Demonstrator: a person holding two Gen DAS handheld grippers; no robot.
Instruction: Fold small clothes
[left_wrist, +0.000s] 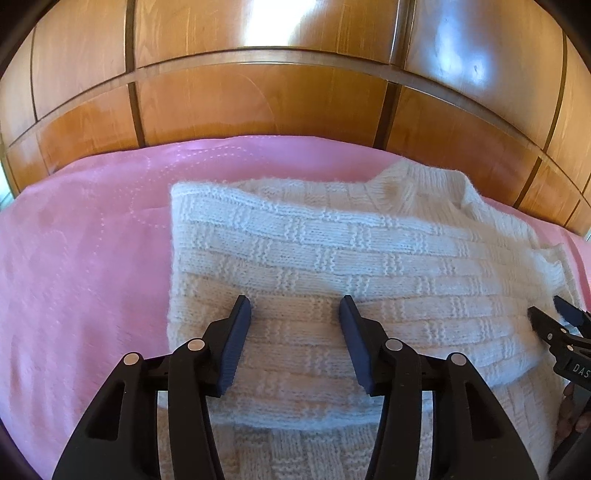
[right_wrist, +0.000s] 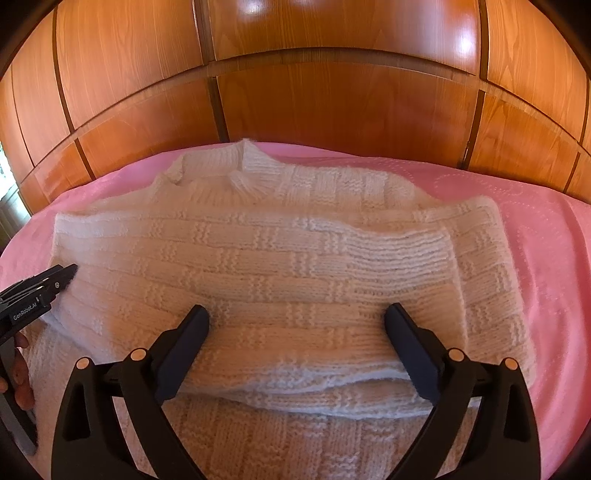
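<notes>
Nearest the cameras, both tools hover low over the knit. The left hand-held gripper (left_wrist: 294, 306) has its blue-padded fingers spread wide apart, with nothing between them but the fabric lying below. The right hand-held gripper (right_wrist: 297, 315) is likewise parted wide, its black fingers straddling the near folded edge without pinching it. In the right wrist view the left tool also shows at the left edge, its tips touching or just beside the knit's left side; from the left wrist view the right tool's tips sit at the far right edge of the garment.

Under them lies the white sweater (left_wrist: 332, 251), a chunky basket-weave knit, spread on a pink bedspread (left_wrist: 85, 258). Its lower part is folded up over the body, making a doubled layer whose near edge (right_wrist: 314, 391) runs between the right tool's fingers, with a single layer of knit reaching closer to the cameras. A sleeve lies folded across the front toward the right side in the right wrist view. Farther off, the ribbed collar (right_wrist: 236, 177) is at the far end of the garment.

Behind the bed stands a glossy wooden wardrobe (right_wrist: 332, 103) of panelled doors, catching bright reflections.
</notes>
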